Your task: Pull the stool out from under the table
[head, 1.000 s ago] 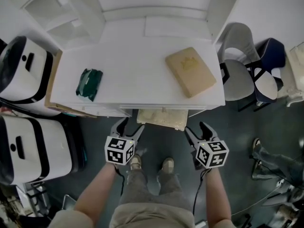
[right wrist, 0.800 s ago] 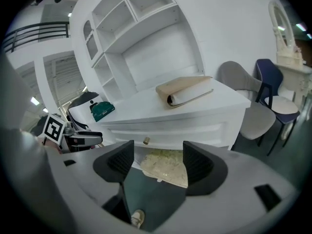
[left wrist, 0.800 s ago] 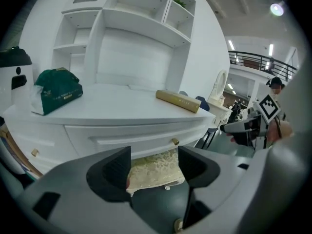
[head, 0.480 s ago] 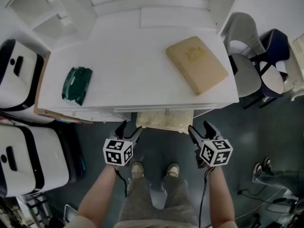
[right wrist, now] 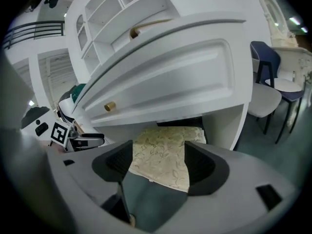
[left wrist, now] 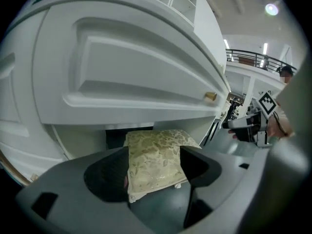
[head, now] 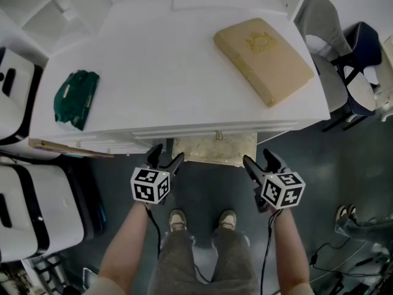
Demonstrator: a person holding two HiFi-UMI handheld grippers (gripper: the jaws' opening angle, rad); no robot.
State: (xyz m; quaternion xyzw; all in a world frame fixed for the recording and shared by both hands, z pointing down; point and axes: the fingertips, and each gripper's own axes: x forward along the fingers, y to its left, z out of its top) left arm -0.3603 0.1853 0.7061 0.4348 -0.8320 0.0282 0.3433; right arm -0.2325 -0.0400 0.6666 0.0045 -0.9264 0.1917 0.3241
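Risking a slip if clamped only on the soft patterned cushion of the stool (head: pixel 214 150): likely to bunch the fabric and lose hold. Could also knock the drawer front (left wrist: pixel 136 67) overhead, or skew the seat against the table (head: pixel 172 72) through an uneven pull. Hovering at the stool's two front corners with left gripper (head: pixel 166 155) and right gripper (head: pixel 259 160), both gaping and gripping nothing, the right just widened further around air. Tucked under the table's front edge below the brass knob (head: pixel 216 134), only a front strip showing; framed just ahead of each pair of jaws, not touching.

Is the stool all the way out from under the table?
No, only the front of the stool pokes out below the table.
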